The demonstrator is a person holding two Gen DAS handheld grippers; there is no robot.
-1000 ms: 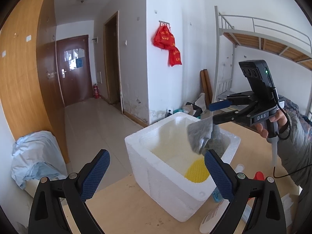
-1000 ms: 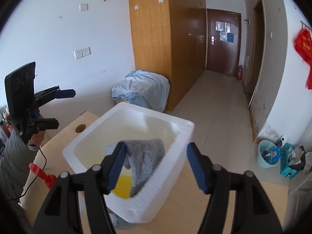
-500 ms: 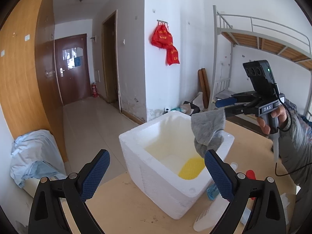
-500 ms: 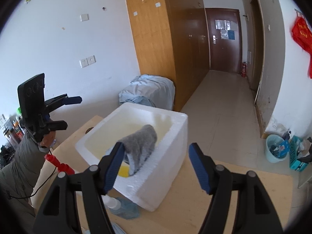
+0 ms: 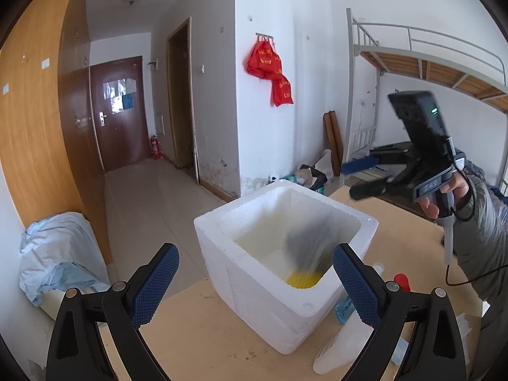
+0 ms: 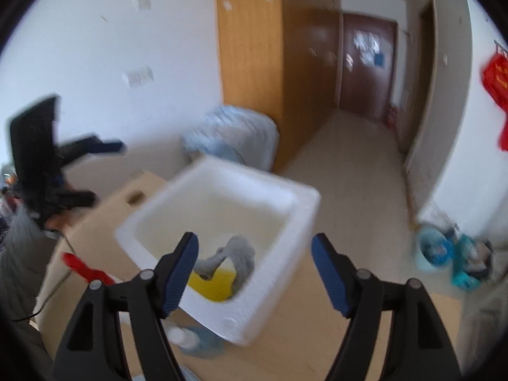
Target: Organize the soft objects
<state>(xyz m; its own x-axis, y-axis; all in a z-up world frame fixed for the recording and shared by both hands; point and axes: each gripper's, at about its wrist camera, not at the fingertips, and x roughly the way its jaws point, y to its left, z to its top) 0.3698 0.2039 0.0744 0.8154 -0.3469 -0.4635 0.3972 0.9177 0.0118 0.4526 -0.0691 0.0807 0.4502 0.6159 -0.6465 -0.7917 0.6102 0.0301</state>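
A white foam box (image 5: pixel 285 289) stands on the wooden table; it also shows in the right wrist view (image 6: pixel 222 247). A grey sock (image 6: pixel 235 257) is inside it, blurred in the left wrist view (image 5: pixel 309 244), above a yellow soft object (image 6: pixel 214 287) on the box floor. My right gripper (image 6: pixel 254 273) is open and empty, above the box's near rim; the left wrist view shows it (image 5: pixel 354 179) raised to the right of the box. My left gripper (image 5: pixel 254 285) is open and empty in front of the box.
A white bottle (image 5: pixel 343 346), a red-capped item (image 5: pixel 401 281) and a blue item (image 5: pixel 344 306) lie on the table by the box. A covered bundle (image 5: pixel 54 254) sits on the floor left. A wardrobe, a hallway door and a bunk bed frame surround the table.
The right gripper held the grey sock over the box, then let go; the sock has dropped into the box. The right gripper has risen and pulled back. The left gripper stayed open.
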